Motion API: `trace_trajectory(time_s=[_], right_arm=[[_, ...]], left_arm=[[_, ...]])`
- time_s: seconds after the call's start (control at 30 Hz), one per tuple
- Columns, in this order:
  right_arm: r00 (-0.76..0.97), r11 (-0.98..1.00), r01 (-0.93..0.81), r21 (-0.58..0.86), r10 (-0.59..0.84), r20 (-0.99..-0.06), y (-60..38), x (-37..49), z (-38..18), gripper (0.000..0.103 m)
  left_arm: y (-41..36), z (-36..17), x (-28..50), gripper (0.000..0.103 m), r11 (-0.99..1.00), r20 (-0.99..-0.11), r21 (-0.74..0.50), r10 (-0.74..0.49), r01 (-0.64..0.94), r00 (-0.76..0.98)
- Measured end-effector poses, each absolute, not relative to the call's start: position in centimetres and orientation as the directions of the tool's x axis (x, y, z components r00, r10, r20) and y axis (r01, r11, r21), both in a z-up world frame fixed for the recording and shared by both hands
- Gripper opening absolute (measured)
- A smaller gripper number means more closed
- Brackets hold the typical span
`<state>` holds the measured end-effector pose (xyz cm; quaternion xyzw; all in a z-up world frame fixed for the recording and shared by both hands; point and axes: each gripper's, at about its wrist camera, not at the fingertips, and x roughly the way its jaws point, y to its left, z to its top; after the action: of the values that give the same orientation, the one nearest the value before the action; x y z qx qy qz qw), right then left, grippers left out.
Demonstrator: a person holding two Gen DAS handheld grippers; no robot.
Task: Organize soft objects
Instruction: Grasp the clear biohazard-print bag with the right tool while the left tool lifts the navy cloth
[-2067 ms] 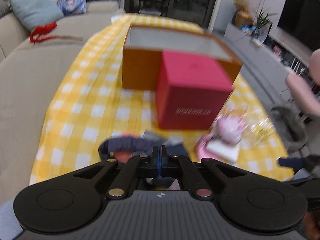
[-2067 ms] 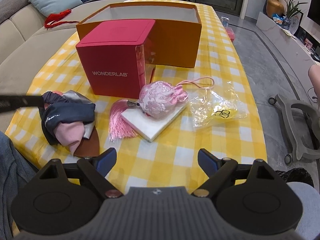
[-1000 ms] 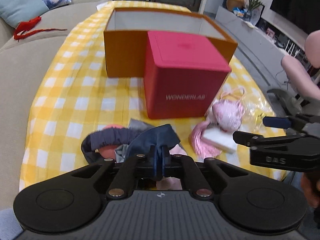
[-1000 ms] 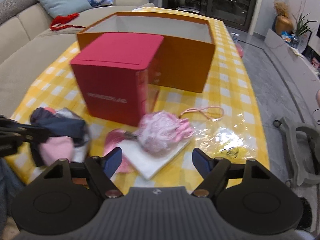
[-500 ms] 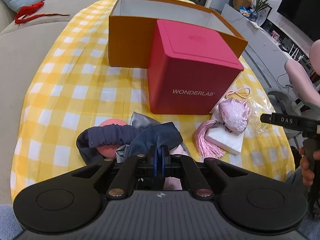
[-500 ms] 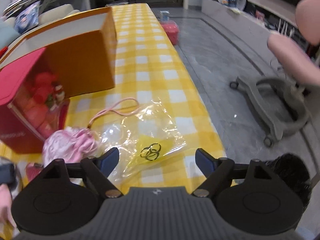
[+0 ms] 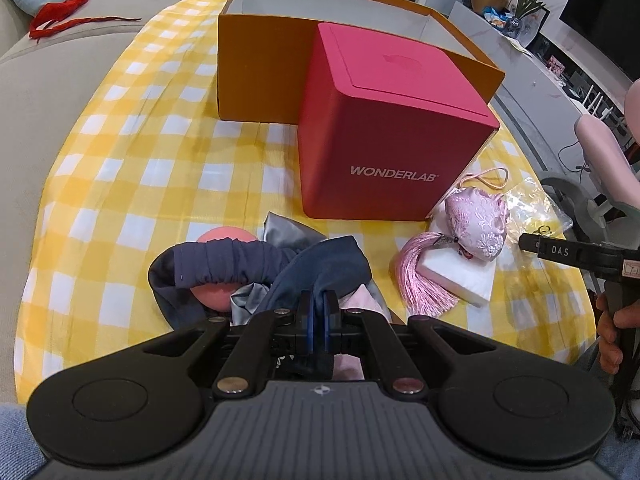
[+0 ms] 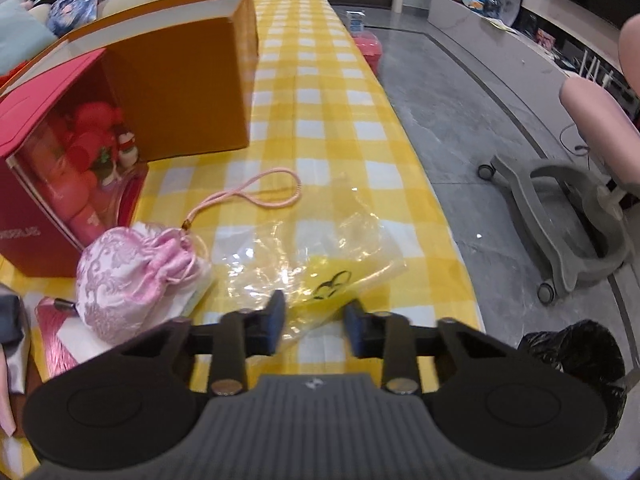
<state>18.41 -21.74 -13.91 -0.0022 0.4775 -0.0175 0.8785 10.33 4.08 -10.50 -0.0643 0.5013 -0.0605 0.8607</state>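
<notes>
Orange box (image 7: 256, 76) at back of checked tablecloth (image 7: 132, 176), red WONDERLAB box (image 7: 384, 132) touching its front.

Navy cloth (image 7: 320, 272) bunched w/ grey + pink fabric, near edge; L gripper (image 7: 316, 314) clamped tight on its fold.

Pink brocade pouch (image 8: 132, 272) on white pad, just R of red box.

Clear plastic bag (image 8: 316, 256), crinkled, btwn part-open fingers of R gripper (image 8: 314, 322); grip not closed.

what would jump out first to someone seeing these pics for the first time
The red box marked WONDERLAB stands mid-table on the yellow checked cloth, right against the bigger open orange box behind it. Nearest the camera, the left gripper is shut on a dark blue cloth from a small heap of soft things. To the right, the open right gripper hangs over a clear plastic bag, beside a pink pouch.
</notes>
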Motion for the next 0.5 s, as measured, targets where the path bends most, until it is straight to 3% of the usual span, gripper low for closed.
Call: trace_trajectory(time_s=[0.1,0.17,0.5], right_arm=[[0.542,1.000,0.019,-0.015,-0.023,-0.840,-21.7,18.3,-13.8,0.015],[0.543,1.000,0.017,-0.019,-0.025,-0.839,-21.6,18.2,-13.7,0.004],[0.584,1.000,0.000,-0.011,-0.009,-0.812,-21.2,16.5,-11.2,0.000]], left_arm=[[4.2,-10.4,10.3,0.005,0.984,-0.854,-0.173,-0.167,0.034,0.492],[4.2,-10.2,10.3,0.005,0.985,-0.851,-0.169,-0.163,0.032,0.499],[4.5,-8.0,9.4,0.004,0.986,-0.819,-0.163,-0.147,0.021,0.555]])
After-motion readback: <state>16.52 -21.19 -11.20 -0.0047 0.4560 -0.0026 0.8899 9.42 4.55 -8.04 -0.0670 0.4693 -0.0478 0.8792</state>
